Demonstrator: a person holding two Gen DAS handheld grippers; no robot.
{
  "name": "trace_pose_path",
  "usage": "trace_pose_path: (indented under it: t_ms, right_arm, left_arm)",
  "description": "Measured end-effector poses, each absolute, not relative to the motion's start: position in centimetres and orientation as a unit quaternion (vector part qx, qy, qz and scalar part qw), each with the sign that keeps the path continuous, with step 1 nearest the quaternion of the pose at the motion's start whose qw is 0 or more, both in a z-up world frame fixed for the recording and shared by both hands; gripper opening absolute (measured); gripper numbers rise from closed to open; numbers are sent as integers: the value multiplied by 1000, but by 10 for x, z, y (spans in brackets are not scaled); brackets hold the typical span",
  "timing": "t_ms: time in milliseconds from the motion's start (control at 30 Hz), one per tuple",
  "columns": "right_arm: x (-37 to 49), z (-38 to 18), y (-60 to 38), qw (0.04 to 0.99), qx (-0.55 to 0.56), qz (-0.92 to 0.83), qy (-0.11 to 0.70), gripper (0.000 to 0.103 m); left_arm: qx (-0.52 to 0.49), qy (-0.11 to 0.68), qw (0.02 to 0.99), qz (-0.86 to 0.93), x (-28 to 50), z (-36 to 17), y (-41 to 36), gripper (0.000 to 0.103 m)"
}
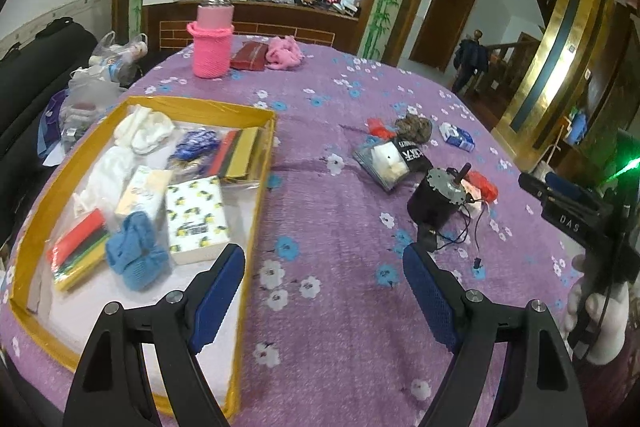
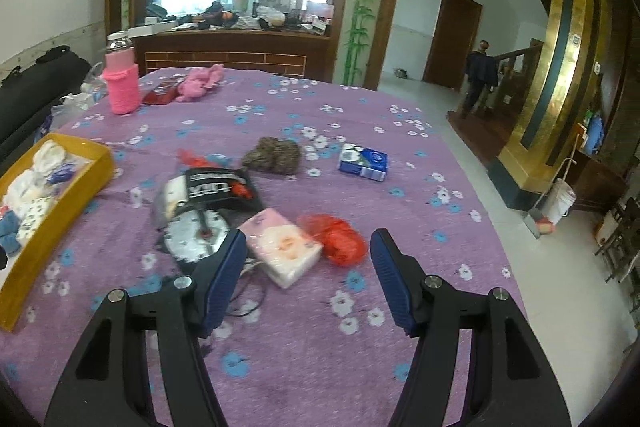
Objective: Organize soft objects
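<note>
Your left tongs [image 1: 324, 291] stood wide apart with nothing between the blue pads, hanging over the worktop's purple flowered cloth [image 1: 340, 307] just beside the yellow-walled cardboard tray [image 1: 256, 227]. That tray already held a blue knitted piece [image 1: 136, 251], a lemon-print tissue pack [image 1: 198, 219], white socks [image 1: 144, 131], a blue-patterned bundle [image 1: 196, 143] and flat packs of coloured felt sheets [image 1: 240, 155]. Your right tongs [image 2: 308, 279] were also apart and empty, poised above a pink plastic-wrapped tissue pack [image 2: 284, 247] that lay on the cloth between a black cylindrical motor with a silver toothed face [image 2: 196, 239] and a crumpled red net bag [image 2: 340, 239], touching or nearly touching both. Farther back lay a black packet with white lettering [image 2: 216, 183], a brown mottled fabric bundle [image 2: 274, 155] and a blue-and-white tissue pack [image 2: 363, 161], each apart from the others. At the far edge stood a bottle in a pink knitted sleeve [image 2: 122, 87], near a dark red wallet-like case [image 1: 249, 57] and a pink fluffy cloth [image 2: 198, 81]. In the left wrist view your gloved right hand [image 1: 596, 323] gripped its handle at the right border.
</note>
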State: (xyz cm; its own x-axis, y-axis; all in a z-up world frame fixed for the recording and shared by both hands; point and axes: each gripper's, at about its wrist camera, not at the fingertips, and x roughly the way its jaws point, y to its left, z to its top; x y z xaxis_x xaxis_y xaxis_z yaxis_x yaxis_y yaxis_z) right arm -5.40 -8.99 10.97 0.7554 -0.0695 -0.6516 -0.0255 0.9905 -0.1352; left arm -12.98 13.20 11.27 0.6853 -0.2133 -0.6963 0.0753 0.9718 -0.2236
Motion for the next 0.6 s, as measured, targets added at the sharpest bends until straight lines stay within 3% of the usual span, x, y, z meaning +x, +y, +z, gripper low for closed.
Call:
trace_pose_path:
  t_ms: [467, 600]
  right_arm:
    - [-13, 88, -115, 919, -87, -40, 382, 64]
    - [14, 94, -139, 915, -30, -26, 402, 64]
  left_arm:
    - [-74, 436, 891, -102, -70, 82, 91, 82]
    - [-74, 450, 884, -105, -55, 70, 85, 81]
